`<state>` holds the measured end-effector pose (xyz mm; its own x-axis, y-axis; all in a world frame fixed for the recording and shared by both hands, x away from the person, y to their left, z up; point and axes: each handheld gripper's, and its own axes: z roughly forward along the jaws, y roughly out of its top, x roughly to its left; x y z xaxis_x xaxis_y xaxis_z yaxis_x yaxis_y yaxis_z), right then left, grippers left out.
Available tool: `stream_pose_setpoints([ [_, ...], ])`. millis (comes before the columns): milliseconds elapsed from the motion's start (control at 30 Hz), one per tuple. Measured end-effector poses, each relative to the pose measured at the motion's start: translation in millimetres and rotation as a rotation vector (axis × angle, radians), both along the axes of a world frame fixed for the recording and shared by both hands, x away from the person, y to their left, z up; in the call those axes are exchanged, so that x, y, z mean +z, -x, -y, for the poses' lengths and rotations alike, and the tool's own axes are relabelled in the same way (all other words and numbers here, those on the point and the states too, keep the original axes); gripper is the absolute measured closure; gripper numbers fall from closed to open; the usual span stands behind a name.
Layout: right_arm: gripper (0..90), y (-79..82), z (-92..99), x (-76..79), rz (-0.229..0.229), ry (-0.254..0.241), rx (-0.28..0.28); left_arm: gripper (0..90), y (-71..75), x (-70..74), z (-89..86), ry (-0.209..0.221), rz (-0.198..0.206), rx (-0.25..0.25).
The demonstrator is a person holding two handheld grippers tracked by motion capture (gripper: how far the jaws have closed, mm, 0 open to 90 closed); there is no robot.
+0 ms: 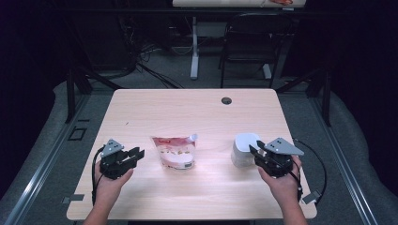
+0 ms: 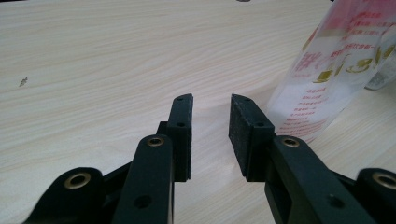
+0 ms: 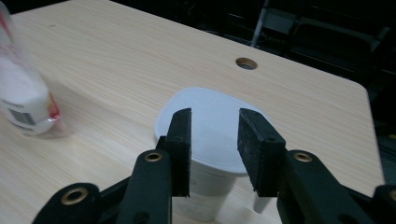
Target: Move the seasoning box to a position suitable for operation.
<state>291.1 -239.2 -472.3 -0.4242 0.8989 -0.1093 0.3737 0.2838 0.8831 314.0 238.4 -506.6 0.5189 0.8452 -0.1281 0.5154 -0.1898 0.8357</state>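
A red-and-white printed pouch (image 1: 174, 151) stands on the wooden table (image 1: 187, 112) between my two grippers; in the left gripper view the pouch (image 2: 336, 65) is at the right. My left gripper (image 1: 136, 153) is open just left of the pouch, with bare table between its fingertips (image 2: 211, 114). A white lidded cup (image 1: 244, 149) stands right of the pouch. My right gripper (image 1: 256, 149) hovers at the cup's right side, open, its jaws above the cup's lid (image 3: 210, 130) with nothing gripped (image 3: 214, 122).
A round cable hole (image 1: 226, 101) lies near the table's far edge. Beyond the table stand a dark chair (image 1: 253, 42) and a white desk leg (image 1: 194, 47). Cables trail from each gripper toward the near edge.
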Motion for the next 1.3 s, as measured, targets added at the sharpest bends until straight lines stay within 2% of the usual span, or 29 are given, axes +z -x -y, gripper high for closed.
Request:
stream_pose_setpoints([
  [167,65.6,2.2,16.0,-2.6,-0.006,-0.004,-0.05,70.2,-0.7,0.7,-3.5,-0.007,-0.005,0.008],
  [300,59.6,3.2,29.3,-8.0,-0.01,-0.022,-0.1,70.1,-0.8,0.3,-3.8,-0.003,0.001,0.016],
  [400,58.0,3.5,38.0,-12.5,-0.004,-0.007,-0.122,70.0,-0.4,0.4,-3.6,-0.003,0.004,0.017],
  [567,60.5,0.3,47.5,-20.7,-0.037,-0.031,-0.145,69.9,-0.2,0.5,-3.9,-0.004,0.003,0.019],
  [700,61.5,-5.1,47.4,-28.4,-0.057,-0.023,-0.134,69.8,0.0,0.9,-4.4,-0.005,0.007,0.021],
  [733,61.7,-11.1,45.8,-35.3,-0.062,-0.017,-0.12,69.8,0.0,0.9,-4.9,-0.003,0.007,0.023],
  [833,63.2,-20.7,44.0,-45.0,-0.089,0.022,-0.121,69.7,-0.3,0.9,-5.3,0.0,0.005,0.026],
  [1033,64.7,-33.2,37.8,-61.0,-0.121,0.051,-0.121,69.4,-1.3,0.0,-6.5,-0.007,0.0,0.026],
  [1233,65.3,-42.2,37.8,-68.6,-0.118,0.023,-0.139,69.2,-0.3,-0.9,-7.6,-0.003,0.002,0.032],
  [1300,68.0,-44.8,37.3,-69.8,-0.124,0.023,-0.137,69.2,0.3,-0.7,-8.8,0.0,0.002,0.037],
])
